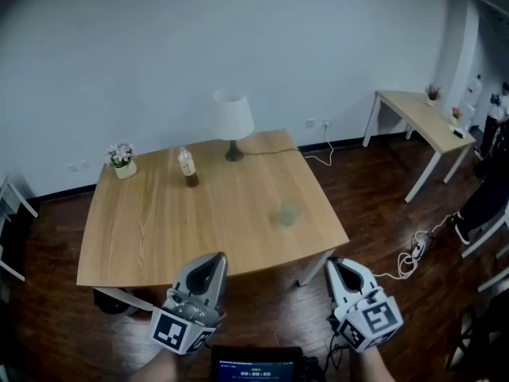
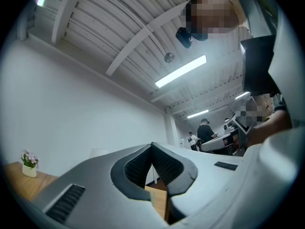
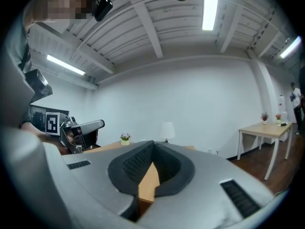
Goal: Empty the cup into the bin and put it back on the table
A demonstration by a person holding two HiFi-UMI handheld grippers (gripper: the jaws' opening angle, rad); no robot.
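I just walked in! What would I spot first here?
A big wooden table fills the middle, with a white lamp at its far edge and a greenish cup near its right side. In front, the left gripper and right gripper point toward it, both shut, empty.

I hold two: my left hand-held gripper (image 1: 213, 261) and right hand-held gripper (image 1: 336, 266). I count two tables, the near table (image 1: 159, 237) and the side table (image 1: 413, 106). The near table carries one lamp (image 1: 232, 122), one bottle (image 1: 188, 167), one cup (image 1: 288, 214) and one flower pot (image 1: 121, 161).

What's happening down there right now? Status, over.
Left tool and right tool shut, empty. Cup on table, untouched. Nothing in the way.
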